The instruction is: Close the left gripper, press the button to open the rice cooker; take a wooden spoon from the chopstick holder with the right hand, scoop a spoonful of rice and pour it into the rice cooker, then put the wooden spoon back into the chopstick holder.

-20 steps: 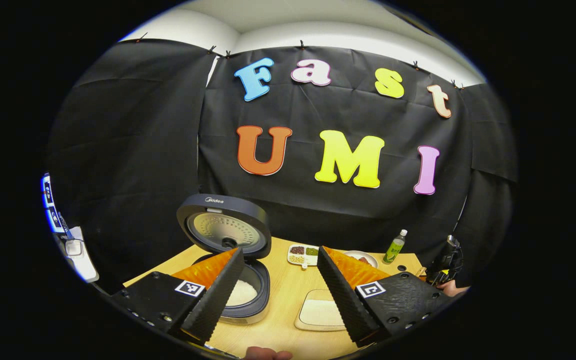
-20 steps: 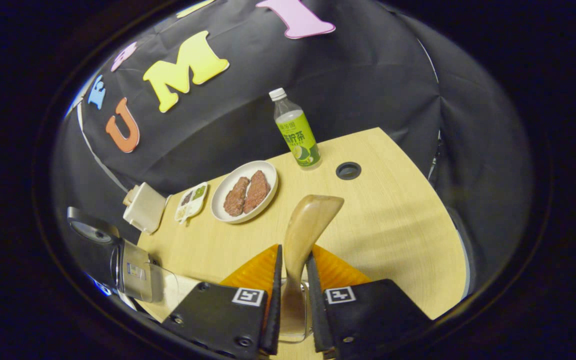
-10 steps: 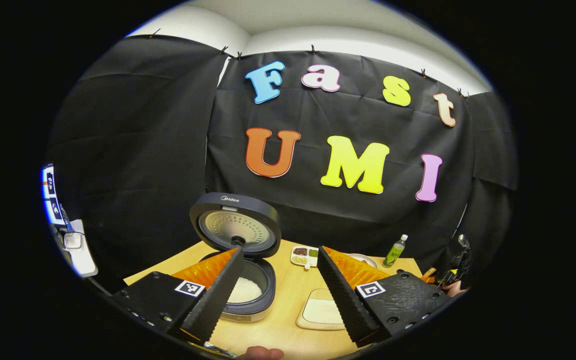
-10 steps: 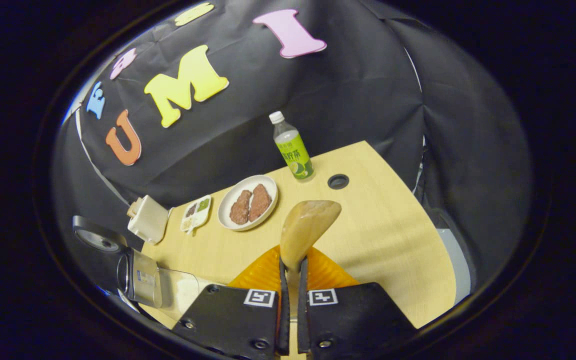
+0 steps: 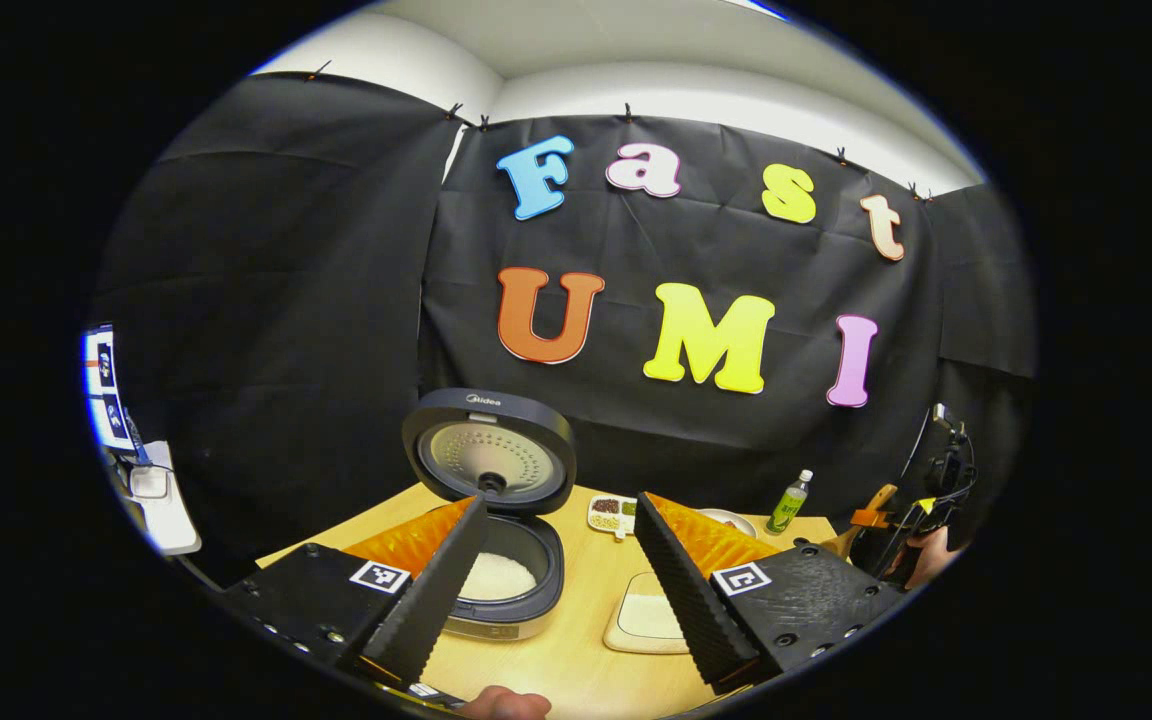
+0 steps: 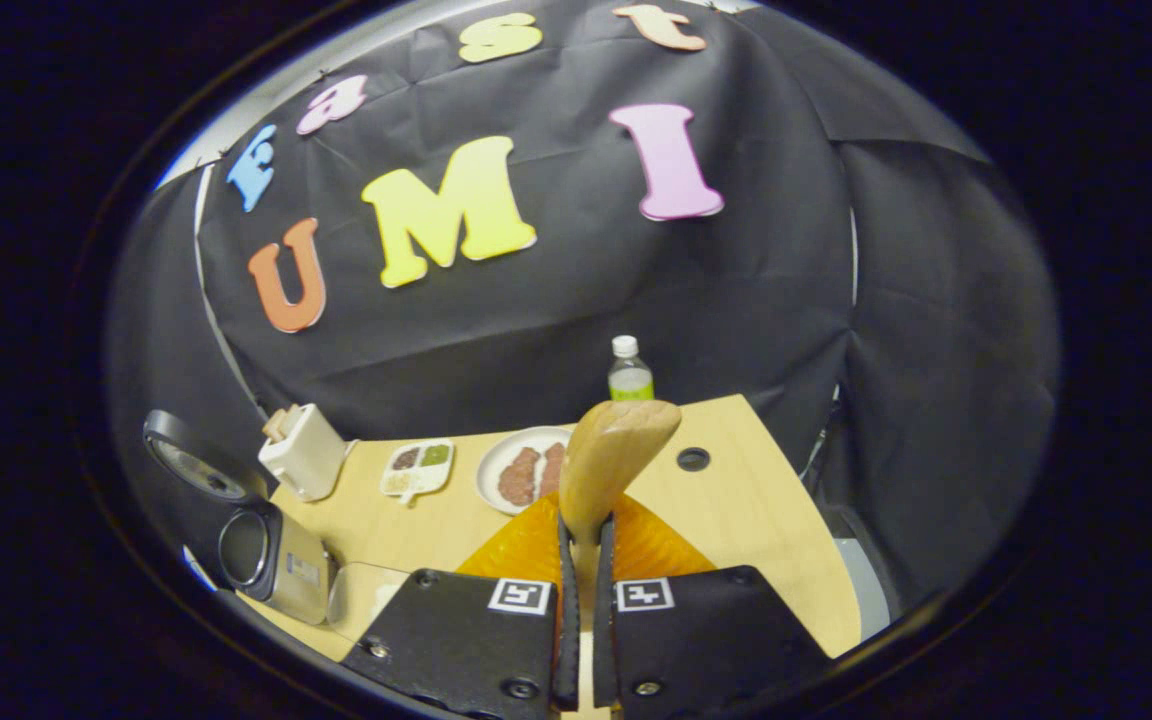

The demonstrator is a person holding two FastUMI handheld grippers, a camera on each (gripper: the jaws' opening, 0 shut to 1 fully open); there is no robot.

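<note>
In the right gripper view my right gripper [image 6: 581,522] is shut on the handle of the wooden spoon [image 6: 618,448], whose bowl points up and away, held above the table [image 6: 736,520]. The rice cooker [image 6: 274,558] stands at the left with its lid [image 6: 188,458] raised. In the left gripper view my left gripper [image 5: 558,505] is open with nothing between its fingers, short of the open rice cooker [image 5: 504,580], which has white rice inside. A pale dish of rice [image 5: 651,617] lies to the cooker's right. The right gripper [image 5: 921,510] with the spoon [image 5: 871,505] shows at the far right.
A sectioned dish of grains [image 6: 418,468], a plate with meat [image 6: 526,470] and a green bottle [image 6: 628,372] stand along the back of the table. A white box-like container [image 6: 304,452] stands behind the cooker. A cable hole [image 6: 693,459] is near the right edge.
My right gripper closed tighter on the spoon's handle and rose with it, away from the table. The left gripper stayed open and drew back slightly from the cooker.
</note>
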